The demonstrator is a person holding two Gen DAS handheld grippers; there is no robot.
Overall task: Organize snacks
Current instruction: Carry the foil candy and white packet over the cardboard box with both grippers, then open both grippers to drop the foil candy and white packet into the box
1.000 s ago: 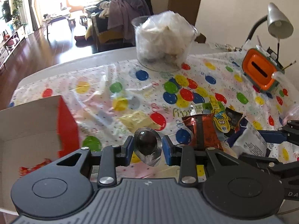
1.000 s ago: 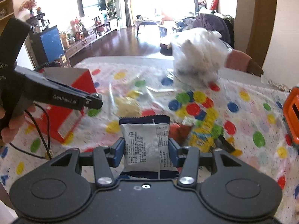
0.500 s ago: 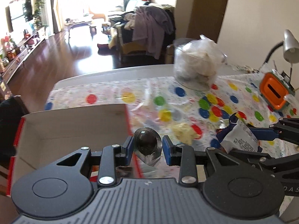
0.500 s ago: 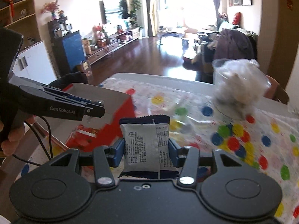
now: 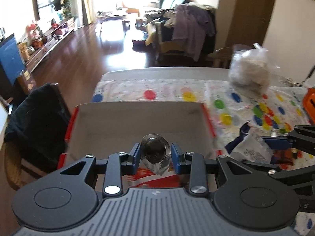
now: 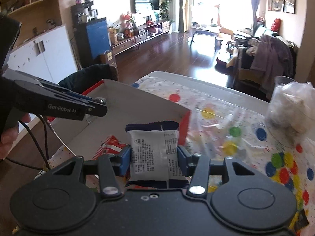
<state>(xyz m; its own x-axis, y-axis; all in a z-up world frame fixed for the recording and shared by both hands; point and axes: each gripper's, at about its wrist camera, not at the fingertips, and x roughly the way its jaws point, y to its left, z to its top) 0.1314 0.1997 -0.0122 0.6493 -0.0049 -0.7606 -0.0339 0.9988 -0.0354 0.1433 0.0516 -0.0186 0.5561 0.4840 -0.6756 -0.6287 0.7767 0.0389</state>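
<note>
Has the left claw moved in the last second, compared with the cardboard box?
Yes. The left claw, shut on the silver snack, moved left, from the spotted tablecloth to above the box.

White table [image 5: 157,71], polka-dot cloth [image 5: 169,94] over it, open red cardboard box [image 5: 137,118], clear bag-filled container [image 5: 249,74], orange object [image 5: 309,104]

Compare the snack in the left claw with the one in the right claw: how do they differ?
The silver oval snack in the left claw is small, shiny and rounded with a dark centre; the white packet in the right claw is larger, flat, rectangular, printed with text and edged in dark blue. The silver one hangs over the open cardboard box; the packet is beside the box's near corner. Both are clamped between blue pads.
</note>
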